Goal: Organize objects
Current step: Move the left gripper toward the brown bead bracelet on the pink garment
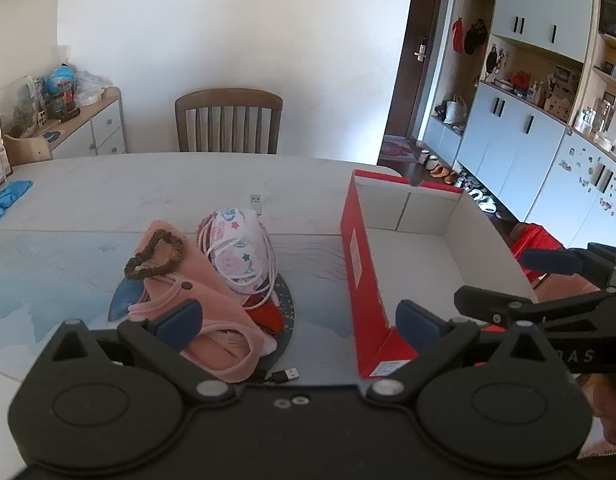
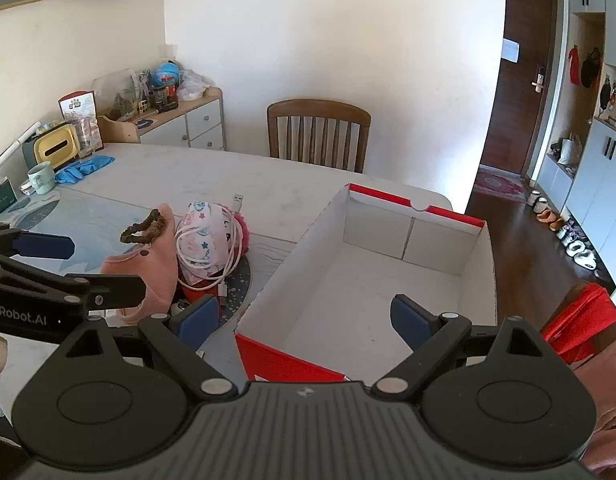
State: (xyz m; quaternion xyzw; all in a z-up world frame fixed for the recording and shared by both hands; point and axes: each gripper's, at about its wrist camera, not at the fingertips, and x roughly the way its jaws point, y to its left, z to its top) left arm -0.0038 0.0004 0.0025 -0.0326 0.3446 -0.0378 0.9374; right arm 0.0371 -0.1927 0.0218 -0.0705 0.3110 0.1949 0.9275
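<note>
On the table (image 1: pixel 107 184), seen through my left wrist camera, a heap of small things sits near the middle: a pink cloth (image 1: pixel 211 320), a brown scrunchie (image 1: pixel 155 256) lying on top of it, a patterned face mask (image 1: pixel 237 240) wound with a white cable (image 1: pixel 267 280), and something red (image 1: pixel 267 312) tucked beneath. My left gripper (image 1: pixel 299 320) hangs over the heap with its jaws wide apart, holding nothing. Just right of the heap stands a red shoebox (image 1: pixel 364 264), open and white inside; a label on its side is too small to read. My right gripper (image 1: pixel 548 276) reaches in from the right edge, over the box.

From the right wrist camera, my right gripper (image 2: pixel 303 320) is spread wide and empty above the near end of the shoebox (image 2: pixel 291 360), whose floor is bare. The heap lies left of the box, the face mask (image 2: pixel 203 236) beside the scrunchie (image 2: pixel 143 226). My left gripper (image 2: pixel 43 248) shows at the left edge, marked "enRobot.AI". Far table corners stay open; blue gloves (image 2: pixel 83 168) lie at the far left edge.
</note>
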